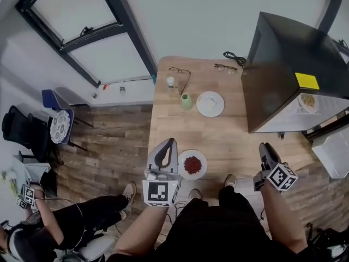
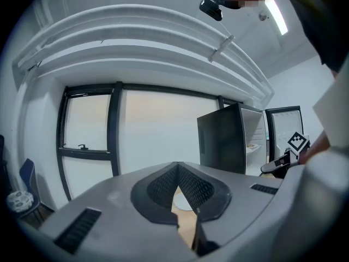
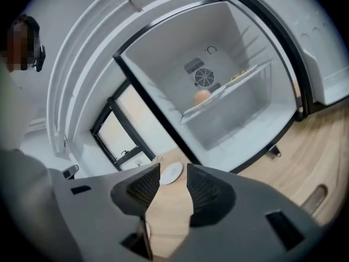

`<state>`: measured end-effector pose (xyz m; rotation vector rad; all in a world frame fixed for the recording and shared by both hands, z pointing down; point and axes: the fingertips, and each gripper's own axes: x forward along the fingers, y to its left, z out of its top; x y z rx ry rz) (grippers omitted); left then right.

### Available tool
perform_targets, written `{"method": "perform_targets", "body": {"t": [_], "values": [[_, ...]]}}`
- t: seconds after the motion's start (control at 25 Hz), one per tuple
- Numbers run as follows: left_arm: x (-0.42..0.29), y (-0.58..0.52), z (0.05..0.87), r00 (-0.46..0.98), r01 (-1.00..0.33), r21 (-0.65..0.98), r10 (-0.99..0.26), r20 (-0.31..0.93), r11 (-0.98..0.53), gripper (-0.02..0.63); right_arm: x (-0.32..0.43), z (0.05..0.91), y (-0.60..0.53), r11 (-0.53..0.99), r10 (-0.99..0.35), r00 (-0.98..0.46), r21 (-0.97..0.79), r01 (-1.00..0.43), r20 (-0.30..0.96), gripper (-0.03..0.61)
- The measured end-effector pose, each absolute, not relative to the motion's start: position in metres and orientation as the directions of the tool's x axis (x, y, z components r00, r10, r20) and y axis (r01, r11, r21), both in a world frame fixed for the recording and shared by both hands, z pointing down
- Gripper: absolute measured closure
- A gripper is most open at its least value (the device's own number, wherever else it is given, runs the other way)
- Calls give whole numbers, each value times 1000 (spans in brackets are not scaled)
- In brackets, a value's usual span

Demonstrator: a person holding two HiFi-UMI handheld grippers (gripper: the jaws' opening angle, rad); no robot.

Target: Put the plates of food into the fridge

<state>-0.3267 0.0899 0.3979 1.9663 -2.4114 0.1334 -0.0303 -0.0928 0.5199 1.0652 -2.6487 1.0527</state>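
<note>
A plate of red food (image 1: 192, 164) sits at the near edge of the wooden table (image 1: 229, 135). A white plate (image 1: 210, 103) lies further back, also seen between the jaws as the white plate (image 3: 170, 172). The black fridge (image 1: 283, 70) stands at the right with its door open; a plate of food (image 1: 308, 101) rests on its shelf. My left gripper (image 1: 172, 142) hovers just left of the red plate, its tips (image 2: 177, 168) touching, holding nothing. My right gripper (image 1: 264, 146) is near the fridge front, and its jaws (image 3: 173, 171) stand open and empty, facing the fridge interior (image 3: 218, 119).
On the far table are two pairs of glasses (image 1: 180, 71), a green cup (image 1: 186, 101), a small bottle (image 1: 170, 82) and a cable (image 1: 233, 56). An orange round item (image 3: 202, 96) sits on the fridge shelf. A seated person (image 1: 82, 217) is lower left. A white box (image 1: 334, 152) stands right.
</note>
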Motion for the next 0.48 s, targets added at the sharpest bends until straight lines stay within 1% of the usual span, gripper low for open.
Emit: {"method": "perform_targets", "body": {"t": [0.12, 0.24, 0.36, 0.48], "values": [[-333, 119, 402, -200, -979, -57, -977, 74, 196, 611, -63, 544, -49, 539, -500, -790, -587, -604, 354, 410], [-346, 151, 412, -208, -977, -58, -974, 95, 203, 611, -92, 560, -9, 551, -444, -825, -620, -559, 350, 410], [-362, 186, 421, -235, -970, -89, -965, 117, 225, 611, -111, 582, 25, 516, -401, -849, -680, -520, 345, 410], [-376, 213, 426, -267, -960, -124, -954, 138, 251, 611, -122, 609, 54, 480, -357, -858, -716, -508, 369, 411]]}}
